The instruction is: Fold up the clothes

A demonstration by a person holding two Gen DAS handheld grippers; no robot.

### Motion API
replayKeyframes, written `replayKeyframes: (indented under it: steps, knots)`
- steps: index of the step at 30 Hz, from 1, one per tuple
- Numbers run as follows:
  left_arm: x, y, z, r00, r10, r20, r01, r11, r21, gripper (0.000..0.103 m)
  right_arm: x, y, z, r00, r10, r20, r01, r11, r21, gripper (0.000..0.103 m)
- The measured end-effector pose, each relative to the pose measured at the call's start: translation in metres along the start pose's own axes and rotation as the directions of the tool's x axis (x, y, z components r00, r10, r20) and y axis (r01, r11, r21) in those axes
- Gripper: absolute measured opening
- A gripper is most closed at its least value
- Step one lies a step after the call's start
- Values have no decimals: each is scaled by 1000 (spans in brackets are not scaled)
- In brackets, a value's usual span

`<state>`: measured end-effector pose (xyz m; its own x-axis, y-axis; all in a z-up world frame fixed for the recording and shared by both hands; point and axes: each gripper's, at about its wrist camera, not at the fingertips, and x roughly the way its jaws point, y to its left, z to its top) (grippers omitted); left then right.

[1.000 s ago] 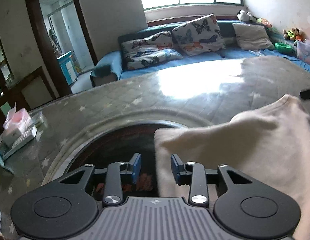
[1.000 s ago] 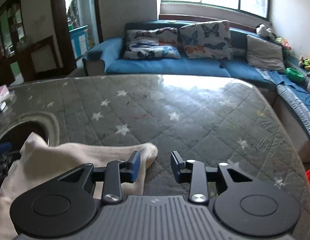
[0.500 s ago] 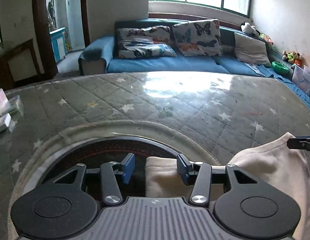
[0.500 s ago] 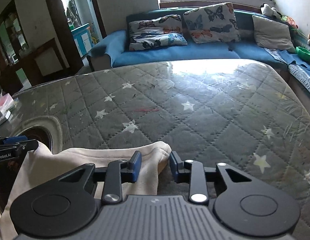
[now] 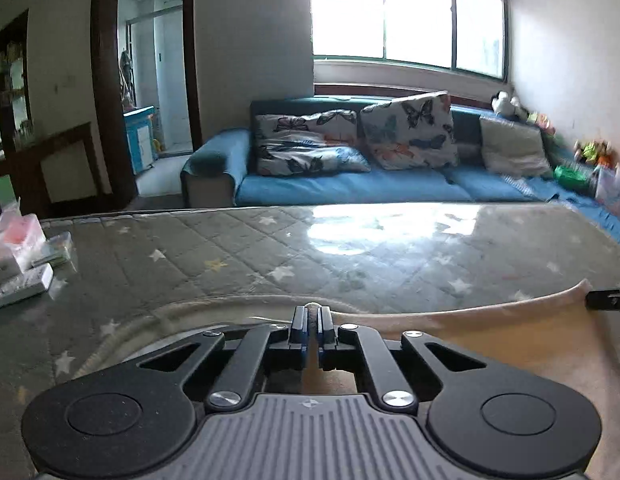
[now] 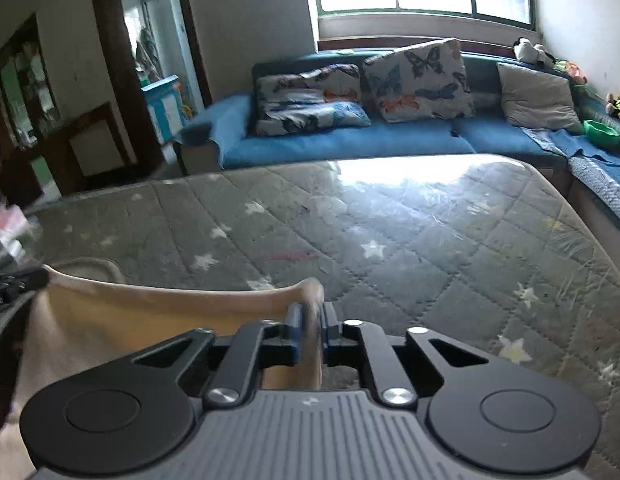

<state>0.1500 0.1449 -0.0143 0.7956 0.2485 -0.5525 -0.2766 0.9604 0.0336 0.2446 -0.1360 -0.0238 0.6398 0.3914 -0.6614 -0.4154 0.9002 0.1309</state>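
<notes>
A beige garment (image 5: 490, 332) hangs stretched between my two grippers above the grey quilted mattress (image 5: 350, 256). My left gripper (image 5: 311, 316) is shut on one corner of the garment, whose edge runs right to the other gripper's tip (image 5: 608, 300). In the right wrist view my right gripper (image 6: 310, 316) is shut on the opposite corner of the garment (image 6: 158, 316), and the left gripper's tip (image 6: 14, 284) shows at the far left. Most of the cloth hangs below, hidden by the gripper bodies.
The star-patterned mattress (image 6: 410, 240) extends ahead, with a round opening (image 5: 158, 320) below my left gripper. Boxes and packets (image 5: 22, 260) lie at its left edge. A blue sofa (image 5: 390, 184) with butterfly pillows stands behind, a doorway (image 5: 150, 80) at the left.
Both grippers have shut on corners of the beige garment and lifted it, pulling its top edge taut between them. Both views have tilted up toward the room.
</notes>
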Motion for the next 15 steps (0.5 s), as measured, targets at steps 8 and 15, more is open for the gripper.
replayKeyframes:
  steps: [8,15]
  knots:
    - [-12,-1,-5,999,-29,-37,28,999,-16,48,-13,7,-2,999,11,-40,-13,998,-65,36]
    - [-53,-44,-33,980,-175,-94,188,972,141,49,-44,27,-28,985,120,-121,-141,974,-180,41]
